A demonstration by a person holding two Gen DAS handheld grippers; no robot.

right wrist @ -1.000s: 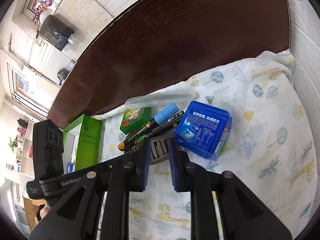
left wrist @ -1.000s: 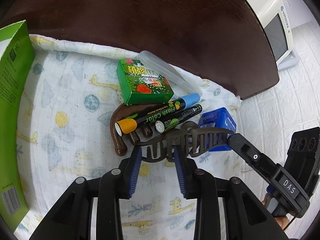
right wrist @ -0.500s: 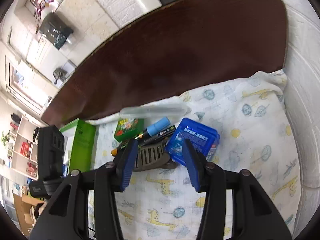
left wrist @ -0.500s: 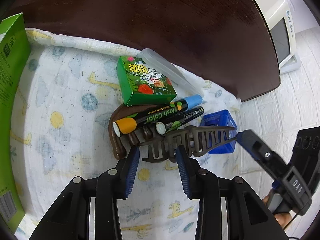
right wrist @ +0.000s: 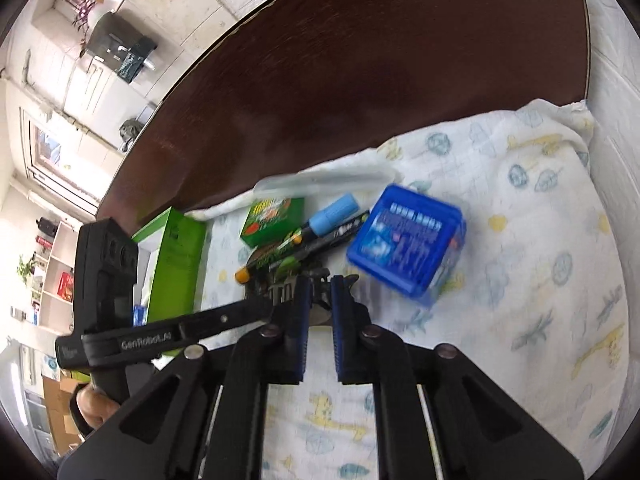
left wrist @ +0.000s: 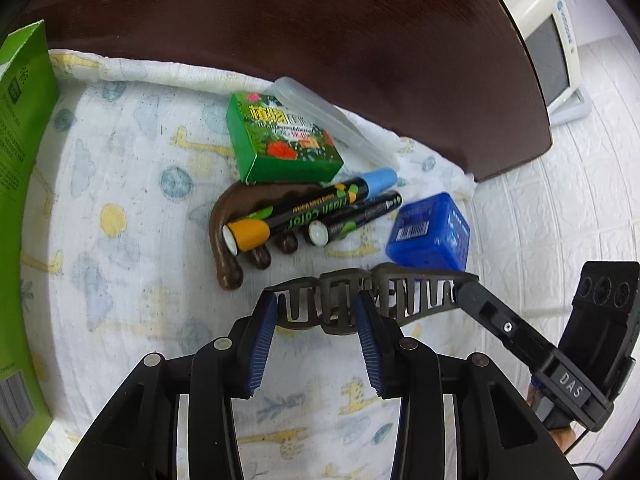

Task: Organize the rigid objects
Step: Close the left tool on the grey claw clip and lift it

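A dark hair claw clip (left wrist: 372, 296) hangs just above the patterned cloth (left wrist: 120, 184). My right gripper (right wrist: 318, 282) is shut on its right end; its finger (left wrist: 492, 316) meets the clip in the left wrist view. My left gripper (left wrist: 316, 304) is open, its pads on either side of the clip's left half, not pressing it. Behind lie a brown wooden massager (left wrist: 228, 240), two markers (left wrist: 308, 212), a small green box (left wrist: 280, 144), a clear case (left wrist: 320, 120) and a blue box (left wrist: 430, 234).
A tall green carton (left wrist: 20, 160) stands at the cloth's left edge. Dark wooden tabletop (left wrist: 280, 20) lies beyond the cloth. A white appliance (left wrist: 548, 40) sits at the far right by a white brick wall. The left gripper's body (right wrist: 108, 280) shows left in the right wrist view.
The right gripper closed on the clip's right end and the clip rose toward the left gripper, off the massager and markers. The left gripper stayed open.
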